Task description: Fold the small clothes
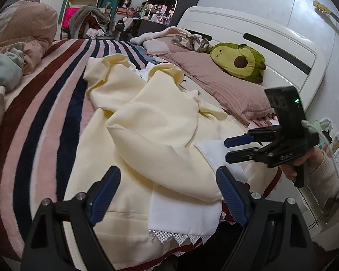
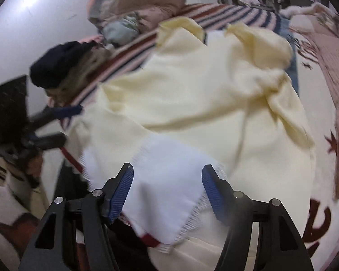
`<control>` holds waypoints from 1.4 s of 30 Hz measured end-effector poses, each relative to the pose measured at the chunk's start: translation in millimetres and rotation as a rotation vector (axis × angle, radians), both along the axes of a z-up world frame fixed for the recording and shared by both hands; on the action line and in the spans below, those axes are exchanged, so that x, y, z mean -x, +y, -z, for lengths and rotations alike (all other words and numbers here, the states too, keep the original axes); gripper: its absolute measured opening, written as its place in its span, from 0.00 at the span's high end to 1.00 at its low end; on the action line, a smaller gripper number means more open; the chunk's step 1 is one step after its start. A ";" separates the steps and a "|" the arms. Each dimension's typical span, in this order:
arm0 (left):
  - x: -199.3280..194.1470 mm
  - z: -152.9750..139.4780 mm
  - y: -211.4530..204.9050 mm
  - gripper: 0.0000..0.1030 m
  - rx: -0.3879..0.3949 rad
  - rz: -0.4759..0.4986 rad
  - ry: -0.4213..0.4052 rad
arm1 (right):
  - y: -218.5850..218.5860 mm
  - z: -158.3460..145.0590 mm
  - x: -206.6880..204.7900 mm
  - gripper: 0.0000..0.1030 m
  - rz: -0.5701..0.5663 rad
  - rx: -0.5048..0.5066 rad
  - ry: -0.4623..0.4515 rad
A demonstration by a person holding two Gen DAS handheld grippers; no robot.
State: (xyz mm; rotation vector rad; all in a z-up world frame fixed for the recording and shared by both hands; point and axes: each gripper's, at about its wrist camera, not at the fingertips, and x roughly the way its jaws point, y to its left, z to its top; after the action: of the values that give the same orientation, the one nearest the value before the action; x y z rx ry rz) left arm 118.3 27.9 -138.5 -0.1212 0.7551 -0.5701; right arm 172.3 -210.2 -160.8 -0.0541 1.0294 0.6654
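Note:
A pale yellow garment (image 1: 147,122) with white lining (image 1: 183,216) and a lace-trimmed hem lies crumpled on the bed. My left gripper (image 1: 169,196) is open just above its near hem, jaws wide apart, holding nothing. My right gripper (image 1: 228,149) shows in the left wrist view at the right, by the garment's white edge. In the right wrist view the right gripper (image 2: 167,189) is open over a white lining patch (image 2: 160,180) of the yellow garment (image 2: 203,94). The left gripper (image 2: 61,124) shows blurred at the left there.
A striped blanket (image 1: 45,103) covers the bed's left side. A pink pillow (image 1: 214,79) and an avocado plush (image 1: 239,61) lie by the white headboard (image 1: 248,29). A bunched duvet (image 1: 22,33) sits far left. A dark hat (image 2: 56,63) lies on the blanket.

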 end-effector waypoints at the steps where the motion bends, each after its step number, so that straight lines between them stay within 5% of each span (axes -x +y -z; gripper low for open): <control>1: -0.5 -0.1 0.0 0.19 -0.004 -0.002 0.001 | -3.3 3.3 -1.9 0.40 0.014 0.005 -0.001; 7: -3.0 -1.6 -1.3 0.19 -0.019 -0.014 -0.002 | -11.4 16.6 -16.2 0.39 0.048 0.004 -0.014; 9: -3.1 -2.1 -1.8 0.19 -0.025 -0.015 -0.005 | -10.6 16.4 -15.1 0.63 0.051 0.004 -0.022; 10: -3.1 -2.0 -1.7 0.19 -0.027 -0.016 -0.006 | -11.1 14.4 -13.5 0.95 0.054 0.020 -0.039; 25: -14.9 -3.5 -8.1 0.19 -0.048 -0.040 -0.022 | -55.5 -33.5 18.1 0.97 0.194 0.040 -0.185; 32: -48.2 8.8 -17.2 0.19 -0.059 -0.088 0.011 | -78.6 -14.4 6.1 0.97 0.282 0.135 -0.151; 42: -70.0 36.0 -30.3 0.19 -0.194 -0.095 0.050 | -83.0 12.4 -2.4 0.92 0.264 0.190 -0.080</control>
State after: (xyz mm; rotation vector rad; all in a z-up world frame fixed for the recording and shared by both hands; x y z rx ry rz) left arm 188.3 -2.4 -174.5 0.0081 0.8450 -0.4029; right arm 174.7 -293.2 -173.2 -0.1076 0.9988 0.3223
